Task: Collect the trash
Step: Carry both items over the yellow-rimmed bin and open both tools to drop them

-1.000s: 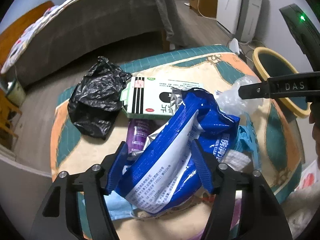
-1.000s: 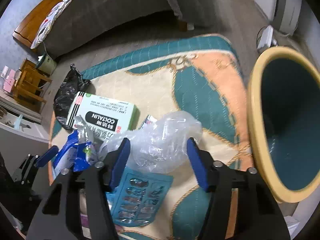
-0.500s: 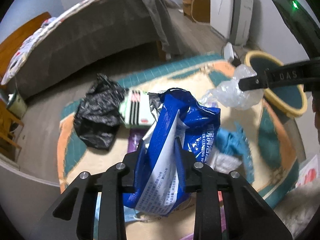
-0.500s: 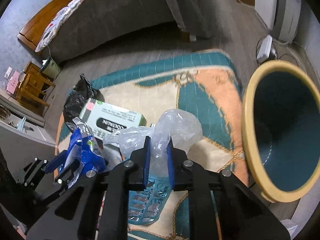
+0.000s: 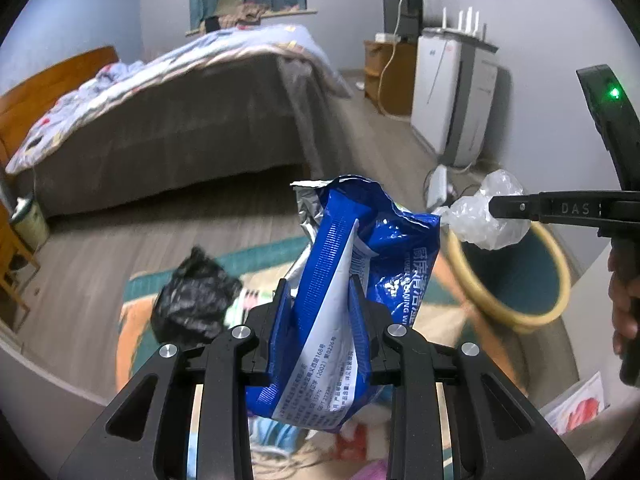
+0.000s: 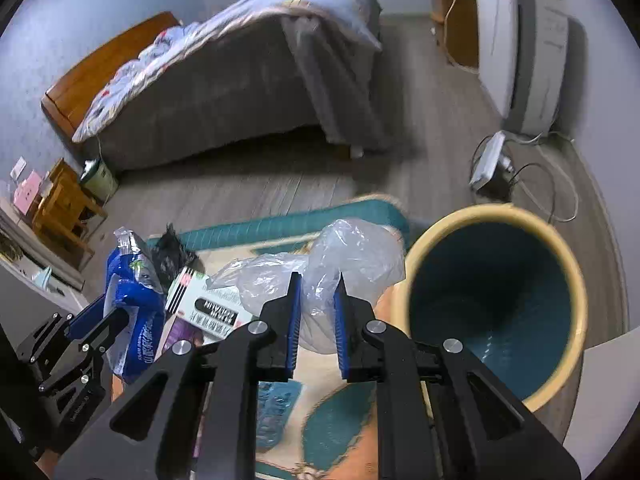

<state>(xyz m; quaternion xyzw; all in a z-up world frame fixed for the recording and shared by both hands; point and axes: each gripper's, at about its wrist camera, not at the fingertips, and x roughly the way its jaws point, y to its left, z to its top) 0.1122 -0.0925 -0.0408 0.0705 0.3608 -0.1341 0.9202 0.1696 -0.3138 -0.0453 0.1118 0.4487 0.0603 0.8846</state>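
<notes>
**Both grippers clamped on trash above the rug, beside the bin**

Much here is cut off or smeared. The lower end of the blue wipes pack (image 5: 340,292) runs behind the left gripper (image 5: 318,308) and its printed text is only partly legible. The rug (image 6: 340,428) and the litter on it are blurred: a black plastic bag (image 5: 192,296) shows as a dark crumpled lump, the white medicine box (image 6: 208,304) is half covered by the clear plastic bag (image 6: 344,264), and a blister sheet (image 6: 276,404) below the right gripper (image 6: 316,312) is hard to make out. The bin (image 6: 416,280), yellow-rimmed and teal inside, is cut by the frame edge in the left wrist view; a hand (image 5: 624,300) shows only at that view's right border.

The left gripper's pads are pressed into the blue wipes pack, which stands with its long axis nearly upright, its torn silver mouth at the top and leaning slightly toward the bin. The pack hangs clear of the rug, on the far side of the box from the bin.

The right gripper's jaws are pinched on the clear plastic bag, which bulges out beyond the fingertips, lying crosswise, just beside the bin's rim and higher than the rug.
</notes>
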